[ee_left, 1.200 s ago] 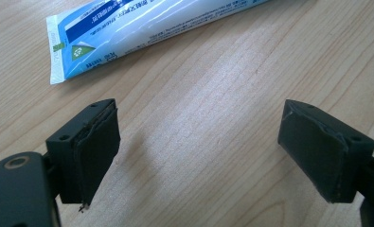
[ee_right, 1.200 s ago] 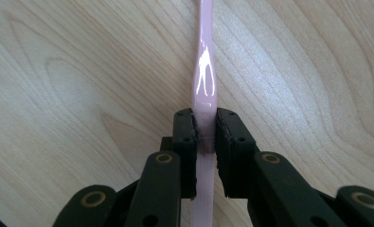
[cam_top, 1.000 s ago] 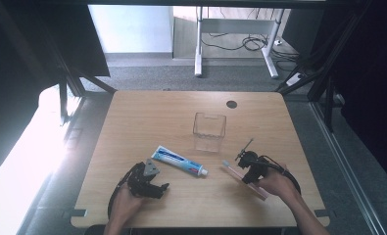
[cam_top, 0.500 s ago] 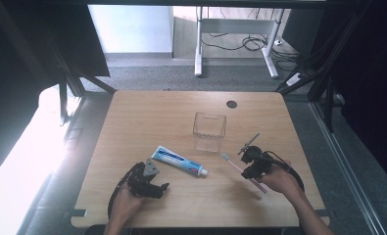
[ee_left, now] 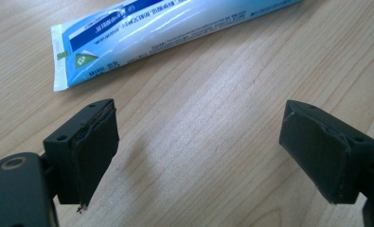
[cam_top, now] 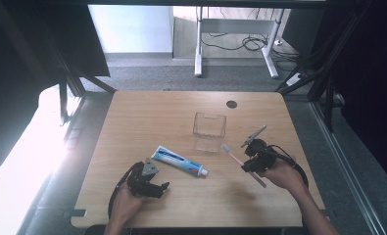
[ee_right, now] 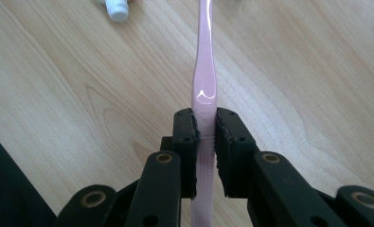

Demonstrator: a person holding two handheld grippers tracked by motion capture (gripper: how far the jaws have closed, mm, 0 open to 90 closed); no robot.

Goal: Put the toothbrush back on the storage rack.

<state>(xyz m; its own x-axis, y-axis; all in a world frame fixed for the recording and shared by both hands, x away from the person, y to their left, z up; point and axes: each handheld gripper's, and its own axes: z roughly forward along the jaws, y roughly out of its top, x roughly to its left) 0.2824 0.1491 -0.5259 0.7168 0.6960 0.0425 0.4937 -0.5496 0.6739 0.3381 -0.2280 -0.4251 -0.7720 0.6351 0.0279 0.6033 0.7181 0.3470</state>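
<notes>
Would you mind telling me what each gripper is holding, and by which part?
The right gripper clamps the pink toothbrush on its handle, brush end pointing away. The left gripper is open and holds nothing.

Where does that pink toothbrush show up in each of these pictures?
High view: the pink toothbrush sits right of centre, slanting from near the clear cup down through the right gripper.
Left gripper view: not in it.
Right gripper view: the toothbrush runs up the middle, clamped between the fingers.
Shared landmark: the toothpaste tube.
</notes>
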